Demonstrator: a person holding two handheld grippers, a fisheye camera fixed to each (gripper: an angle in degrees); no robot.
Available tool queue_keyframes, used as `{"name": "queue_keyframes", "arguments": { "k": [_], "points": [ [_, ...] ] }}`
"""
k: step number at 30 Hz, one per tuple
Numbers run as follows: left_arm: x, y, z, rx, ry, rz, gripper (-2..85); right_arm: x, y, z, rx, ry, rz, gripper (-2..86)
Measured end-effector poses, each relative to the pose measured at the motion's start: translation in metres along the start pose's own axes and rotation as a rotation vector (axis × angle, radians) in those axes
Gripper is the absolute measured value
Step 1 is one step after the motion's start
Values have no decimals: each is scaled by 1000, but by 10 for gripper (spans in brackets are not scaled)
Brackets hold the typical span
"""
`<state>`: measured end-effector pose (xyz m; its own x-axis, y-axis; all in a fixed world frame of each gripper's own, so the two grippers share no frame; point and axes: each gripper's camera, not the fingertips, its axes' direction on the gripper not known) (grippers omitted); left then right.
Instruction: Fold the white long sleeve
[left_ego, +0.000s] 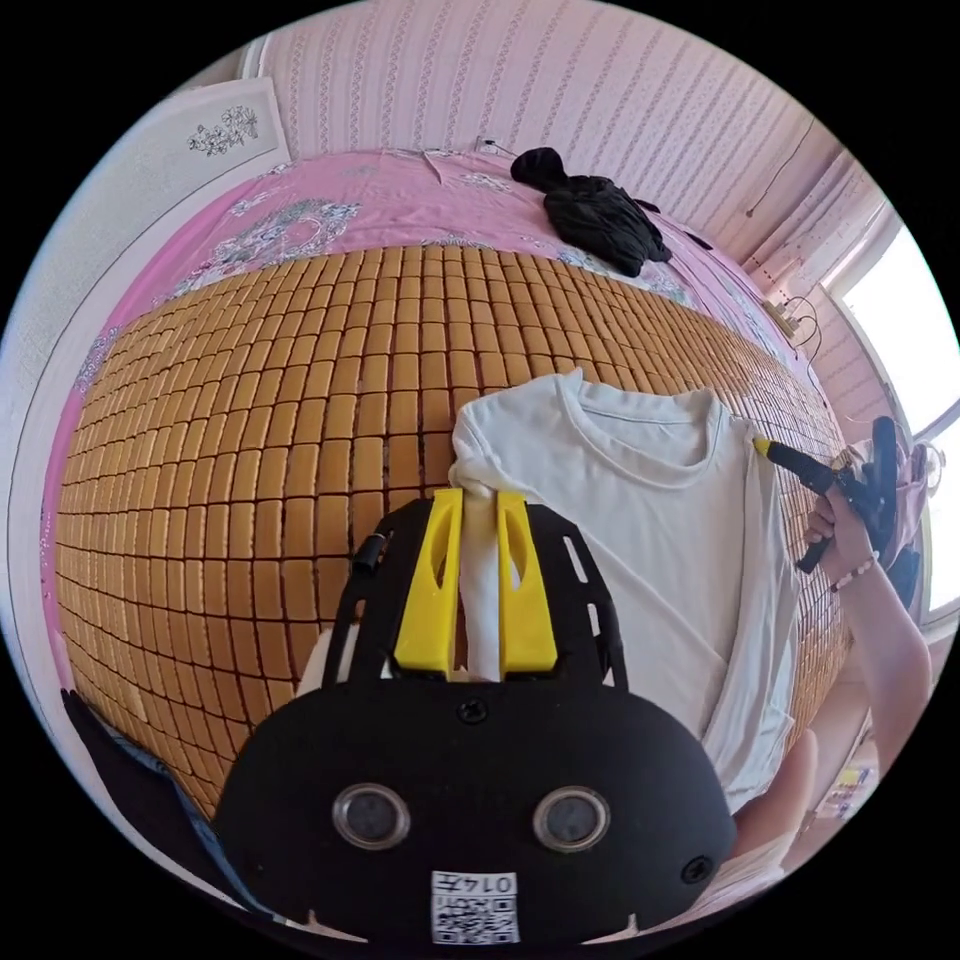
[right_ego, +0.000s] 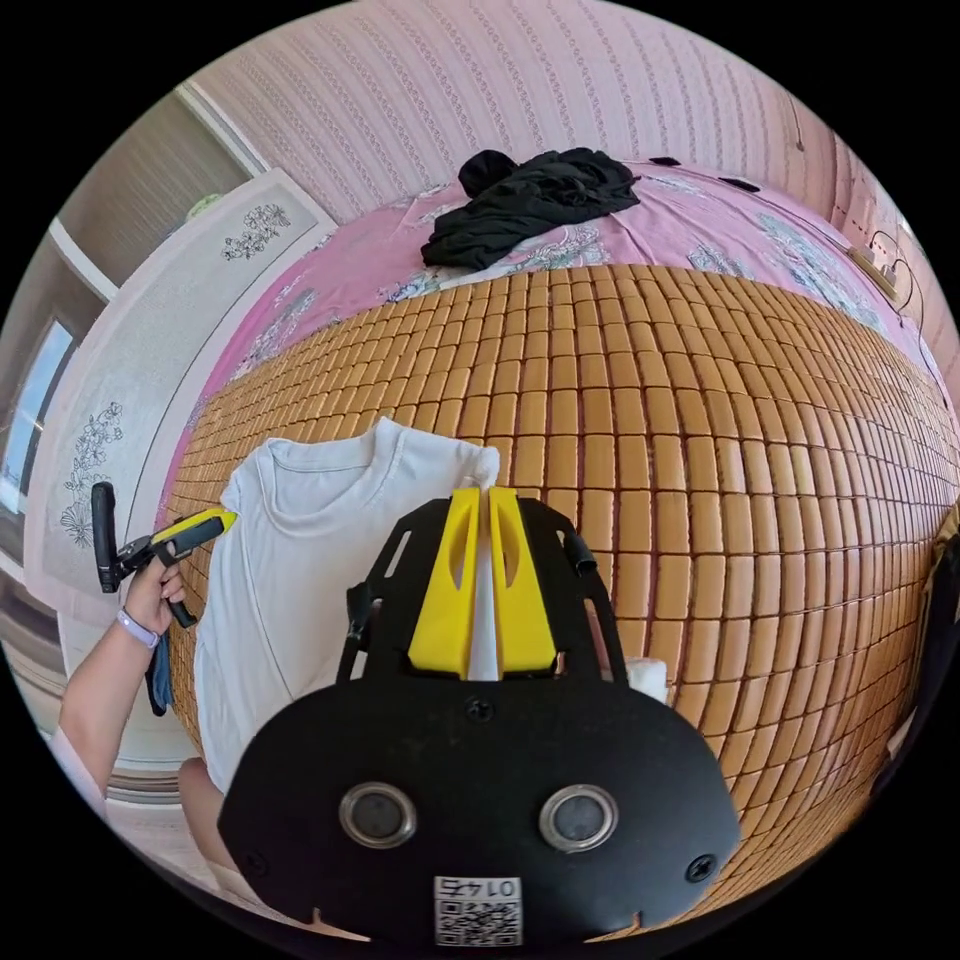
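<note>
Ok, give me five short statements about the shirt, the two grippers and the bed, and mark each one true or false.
1. The left gripper is shut on white cloth of the white shirt. True.
2. The right gripper hangs open above the mat. False: its jaws are closed on white cloth at the shirt's shoulder.
3. The shirt lies on a mat of small tan tiles. True.
4. The black clothes lie on top of the white shirt. False: they sit apart from it, on the pink bedspread beyond the mat.
5. The shirt's neckline is on the side away from the grippers. True.
</note>
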<state>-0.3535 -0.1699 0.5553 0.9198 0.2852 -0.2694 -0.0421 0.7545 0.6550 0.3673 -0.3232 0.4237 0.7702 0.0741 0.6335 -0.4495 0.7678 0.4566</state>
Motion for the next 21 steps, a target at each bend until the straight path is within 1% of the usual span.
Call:
{"name": "queue_keyframes", "arguments": {
  "k": [3, 5, 7, 9, 12, 14, 15, 17, 18, 19, 21],
  "points": [
    [8, -4, -22, 48, 8, 30, 15, 13, -9, -33, 72, -111, -4, 10],
    [15, -4, -52, 132, 58, 57, 9, 18, -7, -58, 130, -169, -16, 8],
    [21, 1, -80, 196, 89, 100, 9, 19, 5, -96, 206, -246, -76, 7],
    [27, 15, -110, 256, 111, 165, 10, 17, 24, -124, 243, -293, -140, 7],
    [28, 62, -158, 314, 178, 264, 11, 13, 72, -171, 267, -397, -241, 7],
    [24, 121, -186, 319, 240, 319, 11, 11, 113, -195, 246, -444, -302, 9],
    [23, 138, -191, 306, 254, 331, 11, 10, 143, -204, 197, -470, -331, 10],
    [17, 208, -193, 187, 277, 330, 8, 7, 192, -201, 24, -462, -368, 14],
    [15, 226, -191, 153, 273, 313, 5, 6, 227, -189, -95, -415, -367, 17],
    [10, 260, -184, 89, 251, 272, 2, 8, 260, -176, -167, -345, -334, 22],
    [4, 304, -176, 14, 232, 206, 0, 15, 302, -158, -246, -273, -285, 29]
  ]
}}
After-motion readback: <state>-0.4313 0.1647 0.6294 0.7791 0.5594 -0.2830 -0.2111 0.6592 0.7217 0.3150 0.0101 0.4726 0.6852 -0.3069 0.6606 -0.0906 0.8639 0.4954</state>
